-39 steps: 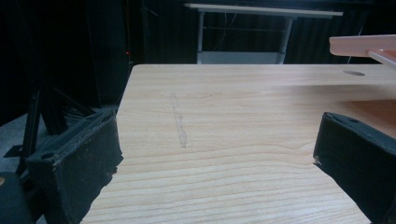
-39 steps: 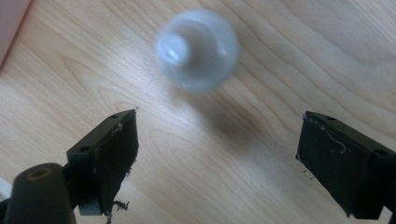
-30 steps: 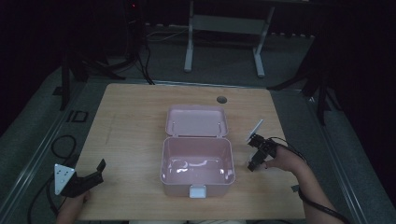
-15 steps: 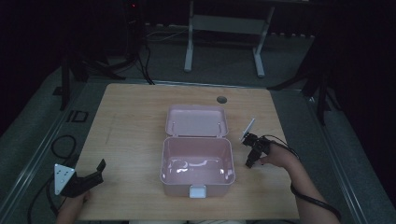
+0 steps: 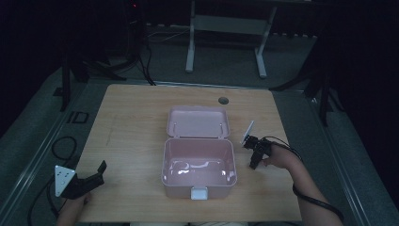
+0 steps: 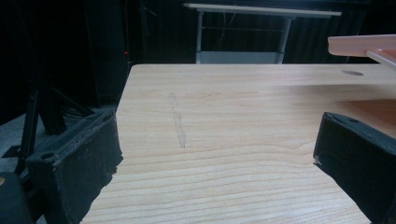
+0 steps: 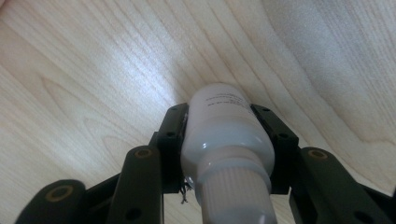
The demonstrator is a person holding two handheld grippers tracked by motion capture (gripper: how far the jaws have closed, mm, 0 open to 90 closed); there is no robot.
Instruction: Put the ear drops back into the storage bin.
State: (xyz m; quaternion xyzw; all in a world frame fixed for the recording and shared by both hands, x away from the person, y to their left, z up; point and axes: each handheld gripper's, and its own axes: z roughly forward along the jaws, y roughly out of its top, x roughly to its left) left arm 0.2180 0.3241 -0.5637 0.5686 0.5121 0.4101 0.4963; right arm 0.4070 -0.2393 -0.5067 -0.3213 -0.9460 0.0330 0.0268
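Observation:
An open pink box (image 5: 197, 157) stands mid-table, its lid (image 5: 198, 121) laid back flat behind it and nothing lying inside. Just right of the box, my right gripper (image 5: 254, 162) points down at the wood. In the right gripper view it (image 7: 219, 116) is shut on a white plastic bottle (image 7: 224, 135) with a ribbed cap, held lengthwise just above the tabletop. My left gripper (image 5: 96, 172) rests near the table's front left corner, well away from the box. Its fingers (image 6: 79, 163) stand wide open over bare wood, and the box lid's edge (image 6: 362, 46) shows at the upper right.
The wooden table (image 5: 131, 122) has a round cable hole (image 5: 223, 100) behind the lid. A cable trails from the right hand over the table's right side. A metal stand (image 5: 226, 28) sits on the floor beyond the far edge.
The right gripper, holding the bottle, has shifted slightly left toward the box and turned, so its grey plate faces differently. The left gripper has not moved.

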